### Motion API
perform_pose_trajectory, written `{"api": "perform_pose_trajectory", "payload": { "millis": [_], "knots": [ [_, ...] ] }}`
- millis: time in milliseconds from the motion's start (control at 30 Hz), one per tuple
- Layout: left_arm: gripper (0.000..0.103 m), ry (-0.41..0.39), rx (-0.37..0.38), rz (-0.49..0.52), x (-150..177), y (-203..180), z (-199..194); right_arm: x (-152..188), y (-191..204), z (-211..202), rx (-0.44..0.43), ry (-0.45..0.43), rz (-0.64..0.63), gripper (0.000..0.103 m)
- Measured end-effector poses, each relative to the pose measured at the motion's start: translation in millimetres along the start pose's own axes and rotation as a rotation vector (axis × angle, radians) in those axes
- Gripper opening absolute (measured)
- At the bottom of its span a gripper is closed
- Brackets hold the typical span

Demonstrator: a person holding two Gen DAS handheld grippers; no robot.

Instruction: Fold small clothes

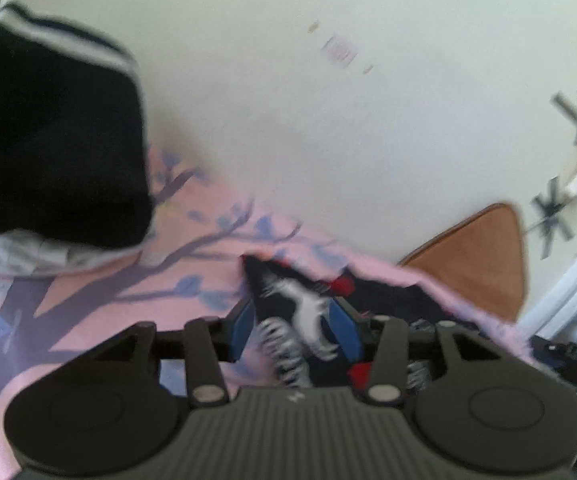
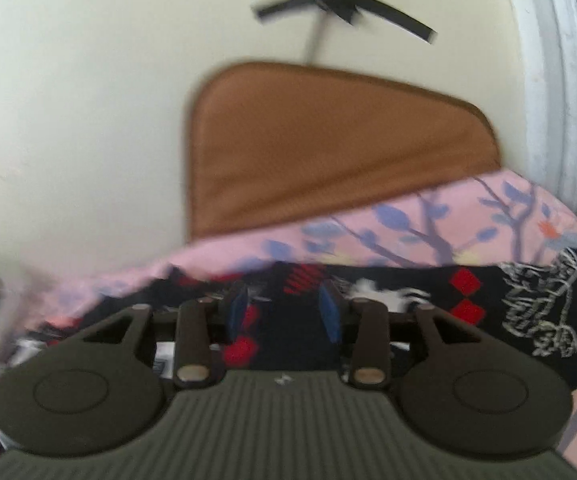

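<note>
I'm partway into a fold, as I judge it: the dark patterned garment (image 1: 308, 312) lies on the pink cloth (image 1: 100, 280) on the table (image 1: 328, 120), and both my grippers are down at its near edge. My left gripper (image 1: 294, 328) has a peak of that dark fabric standing up between its blue pads (image 1: 242, 326), which sit apart; the blur keeps me from saying whether they actually press on it. My right gripper (image 2: 284, 310) is over the same garment (image 2: 468, 304), its pads (image 2: 330, 312) also apart with dark cloth showing between them, and again I can't tell if it grips or merely hovers. The garment looks rumpled and spread out, not yet a neat packet, so most of the folding is left. Off to the left sits a black piece with white stripes (image 1: 52, 140) atop something grey (image 1: 20, 256); it may be a finished fold, but I can't be sure. A brown mat (image 2: 328, 144) lies beyond the pink cloth, partly under it. I see no basket, box or other container in either view, so nothing to report on contents.
</note>
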State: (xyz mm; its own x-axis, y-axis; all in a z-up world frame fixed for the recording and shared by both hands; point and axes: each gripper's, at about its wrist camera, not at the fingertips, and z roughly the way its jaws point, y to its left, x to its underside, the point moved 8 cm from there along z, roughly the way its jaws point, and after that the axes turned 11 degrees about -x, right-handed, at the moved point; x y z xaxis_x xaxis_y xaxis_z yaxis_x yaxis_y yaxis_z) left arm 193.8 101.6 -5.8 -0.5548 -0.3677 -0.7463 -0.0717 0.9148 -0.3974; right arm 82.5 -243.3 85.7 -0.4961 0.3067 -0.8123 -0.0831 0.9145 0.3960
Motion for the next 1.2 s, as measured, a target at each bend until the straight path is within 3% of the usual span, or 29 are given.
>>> {"api": "perform_pose_trajectory", "payload": {
  "millis": [133,267,400,433,467,500,633,667,733,800,967,1033,1100,1200],
  "knots": [
    [0.041,-0.023,0.062,0.104,7.4,-26.9,-7.5,5.9,69.4,20.4,-0.203,0.062,-0.003,0.043],
    [0.041,-0.005,0.082,0.193,19.7,-42.2,-3.0,37.5,146.1,68.7,-0.394,0.214,-0.012,0.041],
    [0.040,0.058,0.083,0.232,30.9,-45.1,5.6,74.5,176.8,120.7,-0.453,0.355,0.021,0.040],
    [0.040,0.081,0.062,0.253,34.8,-44.5,9.7,81.0,172.7,133.1,-0.436,0.382,0.048,0.036],
    [0.038,0.111,0.024,0.278,39.6,-42.9,13.7,83.1,165.4,140.6,-0.417,0.389,0.063,0.014],
    [0.035,0.139,-0.005,0.292,43.7,-40.7,20.6,80.5,154.7,144.3,-0.401,0.379,0.080,0.002],
    [0.037,0.138,0.002,0.279,43.1,-38.4,17.8,55.8,83.3,129.6,-0.207,0.253,0.142,0.002],
    [0.038,0.137,0.004,0.278,43.1,-38.4,17.3,51.5,69.2,122.0,-0.212,0.239,0.176,0.002],
    [0.044,0.129,0.015,0.268,42.4,-38.9,14.9,45.3,53.6,101.5,-0.228,0.196,0.236,0.018],
    [0.052,0.109,0.027,0.253,40.0,-40.0,11.6,40.7,50.0,79.3,-0.216,0.133,0.181,0.033],
    [0.057,0.119,0.002,0.256,40.8,-39.9,14.3,59.1,34.3,60.6,-0.248,0.079,0.216,0.038],
    [0.057,0.126,0.003,0.245,40.2,-37.6,15.8,63.0,24.7,59.5,-0.251,0.076,0.295,0.039],
    [0.057,0.131,0.000,0.242,40.4,-36.5,16.8,56.1,16.9,51.3,-0.276,0.022,0.348,0.049],
    [0.059,0.129,-0.004,0.249,41.4,-37.6,17.0,56.9,7.4,50.7,-0.296,-0.007,0.428,0.050]
  ]
}}
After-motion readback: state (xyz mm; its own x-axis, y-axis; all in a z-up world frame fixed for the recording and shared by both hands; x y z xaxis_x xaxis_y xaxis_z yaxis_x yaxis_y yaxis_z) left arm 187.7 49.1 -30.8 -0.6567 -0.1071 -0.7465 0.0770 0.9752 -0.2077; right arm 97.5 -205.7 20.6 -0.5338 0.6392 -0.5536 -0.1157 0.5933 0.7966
